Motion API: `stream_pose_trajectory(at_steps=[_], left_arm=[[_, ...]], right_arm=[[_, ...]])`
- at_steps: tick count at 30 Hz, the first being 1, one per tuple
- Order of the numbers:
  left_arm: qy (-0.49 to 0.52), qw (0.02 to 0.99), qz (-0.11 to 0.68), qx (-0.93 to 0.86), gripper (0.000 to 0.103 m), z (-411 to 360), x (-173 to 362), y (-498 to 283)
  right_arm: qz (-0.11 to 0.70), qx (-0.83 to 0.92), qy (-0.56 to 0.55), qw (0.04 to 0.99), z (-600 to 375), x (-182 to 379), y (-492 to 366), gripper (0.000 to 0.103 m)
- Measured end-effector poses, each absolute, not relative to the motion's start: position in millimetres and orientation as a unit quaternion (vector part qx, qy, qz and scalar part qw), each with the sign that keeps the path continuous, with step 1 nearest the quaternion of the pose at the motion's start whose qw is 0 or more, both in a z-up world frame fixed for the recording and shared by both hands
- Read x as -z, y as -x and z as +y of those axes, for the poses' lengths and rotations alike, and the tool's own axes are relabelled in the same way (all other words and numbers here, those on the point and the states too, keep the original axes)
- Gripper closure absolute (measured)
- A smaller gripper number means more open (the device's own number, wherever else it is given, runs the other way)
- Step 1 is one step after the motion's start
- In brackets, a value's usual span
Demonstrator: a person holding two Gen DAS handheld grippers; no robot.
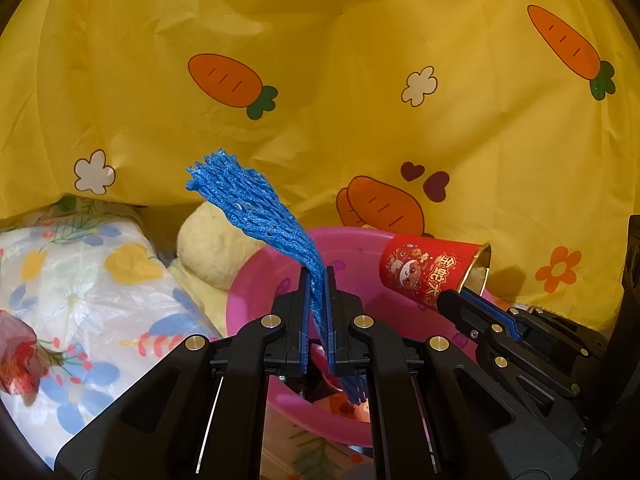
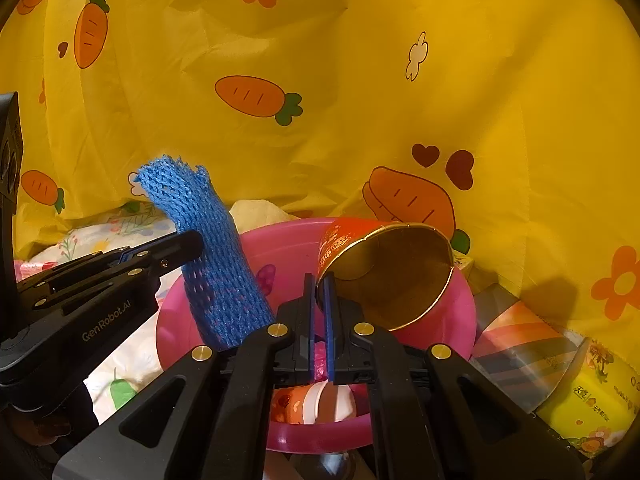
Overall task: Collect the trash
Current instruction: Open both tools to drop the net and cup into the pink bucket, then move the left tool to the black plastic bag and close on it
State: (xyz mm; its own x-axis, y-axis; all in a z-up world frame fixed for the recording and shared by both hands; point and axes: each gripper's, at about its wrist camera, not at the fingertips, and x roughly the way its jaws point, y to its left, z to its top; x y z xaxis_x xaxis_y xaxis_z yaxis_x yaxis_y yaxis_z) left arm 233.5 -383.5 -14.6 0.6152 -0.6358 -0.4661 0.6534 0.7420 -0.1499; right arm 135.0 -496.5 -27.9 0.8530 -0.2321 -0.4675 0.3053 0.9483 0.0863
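Left gripper had its jaws pinching the blue foam net, right gripper clamped the red paper cup's rim, both over the pink basin.

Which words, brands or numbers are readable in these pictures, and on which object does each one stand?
"GenRobot.AI": on the black left gripper, seen from the right wrist view.
Gold Chinese characters on the red paper cup: too distorted to read reliably.
Print on the yellow-green package: too small to read.
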Motion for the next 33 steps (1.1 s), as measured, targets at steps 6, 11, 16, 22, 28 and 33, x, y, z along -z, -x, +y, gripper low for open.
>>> stream_pose_trajectory(at_steps=[6, 11, 16, 22, 28, 33], left_arm=[[-0.011, 0.901, 0.257, 0.349, 0.056, -378.6, 16.5, -235.9], [0.010, 0.915, 0.245, 0.321, 0.020, -359.2, 14.8, -235.0], [0.031, 0.924, 0.247, 0.289, 0.010, -335.5, 12.0, -234.8], [0.040, 0.936, 0.238, 0.256, 0.007, -303.9, 8.7, -219.9], [0.023, 0.949, 0.221, 0.224, 0.006, -280.8, -0.2, -196.4], [0.014, 0.958, 0.212, 0.191, 0.006, -256.1, -6.5, -175.2]], right_arm=[[0.230, 0.144, -0.076, 0.959, -495.9, 26.9, -136.0, 0.084], [0.219, 0.152, -0.078, 0.961, -494.5, 23.9, -129.9, 0.059], [0.205, 0.158, -0.080, 0.963, -490.8, 20.1, -122.2, 0.036], [0.187, 0.158, -0.083, 0.966, -483.8, 15.9, -110.8, 0.016], [0.193, 0.154, -0.083, 0.966, -470.0, 12.2, -103.7, 0.013], [0.187, 0.144, -0.072, 0.969, -450.1, 5.4, -93.3, 0.013]])
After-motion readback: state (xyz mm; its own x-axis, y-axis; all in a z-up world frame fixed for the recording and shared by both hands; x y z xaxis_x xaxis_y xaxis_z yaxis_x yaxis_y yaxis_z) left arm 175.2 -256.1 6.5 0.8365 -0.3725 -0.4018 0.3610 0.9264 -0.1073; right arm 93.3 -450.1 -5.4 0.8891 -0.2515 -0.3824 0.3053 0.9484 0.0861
